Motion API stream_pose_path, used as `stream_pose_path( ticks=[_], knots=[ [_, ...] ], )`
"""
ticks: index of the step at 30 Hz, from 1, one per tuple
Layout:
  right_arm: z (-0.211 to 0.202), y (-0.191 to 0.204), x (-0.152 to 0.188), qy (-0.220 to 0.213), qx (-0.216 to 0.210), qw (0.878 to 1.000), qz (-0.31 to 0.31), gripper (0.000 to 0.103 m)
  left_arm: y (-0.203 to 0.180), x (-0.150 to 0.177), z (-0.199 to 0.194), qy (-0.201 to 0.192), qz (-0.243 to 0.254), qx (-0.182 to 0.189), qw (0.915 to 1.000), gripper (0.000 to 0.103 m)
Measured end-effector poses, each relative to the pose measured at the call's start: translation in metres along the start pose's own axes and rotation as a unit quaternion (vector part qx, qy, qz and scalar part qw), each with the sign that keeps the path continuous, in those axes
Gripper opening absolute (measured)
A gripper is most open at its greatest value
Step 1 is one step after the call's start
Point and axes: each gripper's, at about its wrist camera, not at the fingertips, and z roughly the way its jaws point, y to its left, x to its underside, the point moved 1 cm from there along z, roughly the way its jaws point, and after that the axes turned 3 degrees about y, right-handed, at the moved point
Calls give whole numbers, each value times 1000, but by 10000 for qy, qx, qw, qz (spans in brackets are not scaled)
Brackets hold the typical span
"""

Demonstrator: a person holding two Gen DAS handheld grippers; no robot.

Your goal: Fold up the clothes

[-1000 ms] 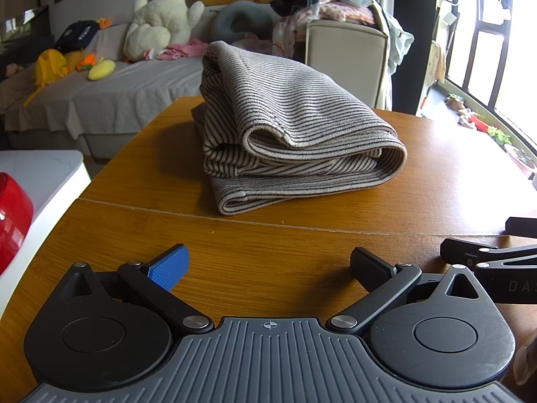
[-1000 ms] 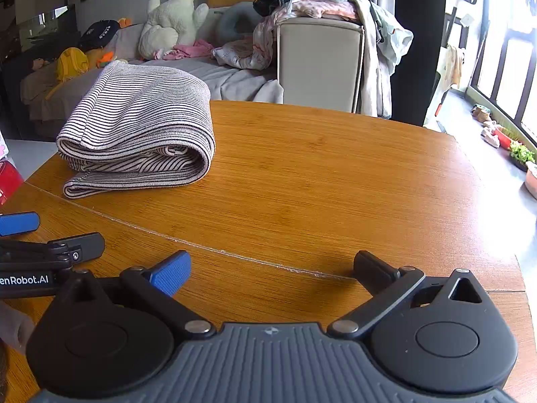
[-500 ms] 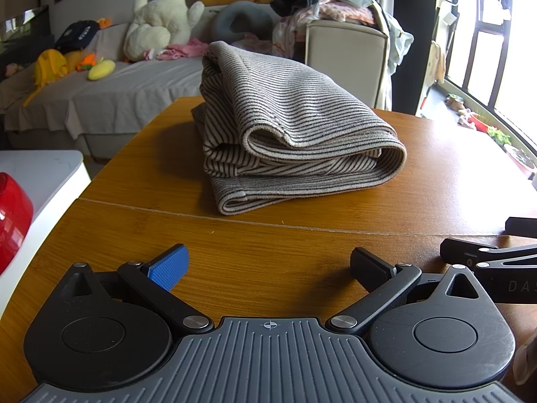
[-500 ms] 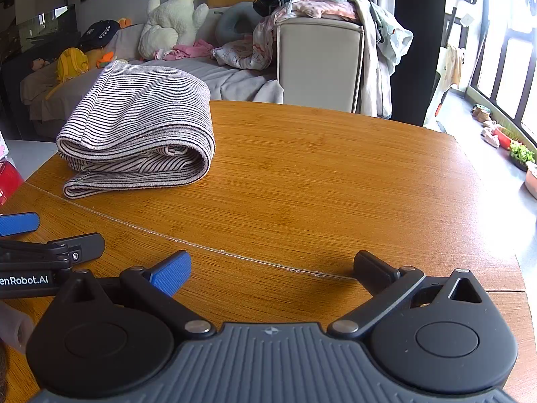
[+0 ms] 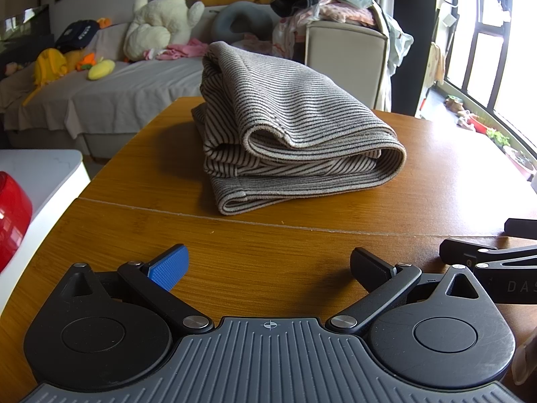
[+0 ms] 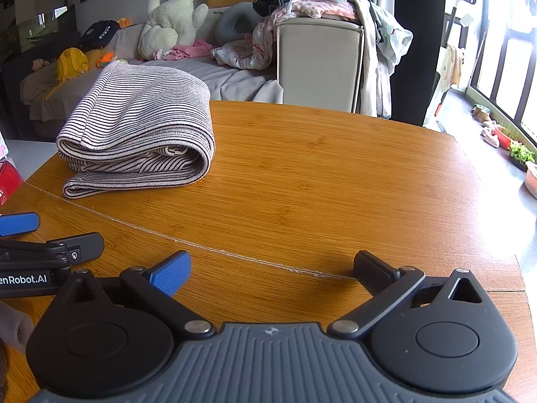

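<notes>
A striped beige and black garment point(image 5: 288, 134) lies folded in a thick stack on the wooden table point(image 5: 167, 174), ahead of my left gripper point(image 5: 268, 265). The left gripper is open and empty, low over the table's near edge. In the right wrist view the same folded garment point(image 6: 141, 134) sits at the far left of the table point(image 6: 319, 184). My right gripper point(image 6: 272, 268) is open and empty, well short and to the right of the garment. Each gripper's fingers show at the edge of the other's view.
A beige chair point(image 6: 319, 63) heaped with loose clothes point(image 6: 319, 0) stands behind the table. A sofa with plush toys point(image 5: 161, 23) is at the back left. A red object point(image 5: 11, 218) rests on a white surface at the left. Windows are at the right.
</notes>
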Motion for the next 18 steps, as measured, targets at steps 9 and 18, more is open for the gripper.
stream_pose_path(
  ticks=[9,18],
  knots=[
    [0,0,0,-1,-1,10000,-1,103,0,1,0,5,11,-5,10000,103],
    [0,-1,0,-2,-1,10000,-1,103,-1,1,1,21,48,-18,10000,103]
  ],
)
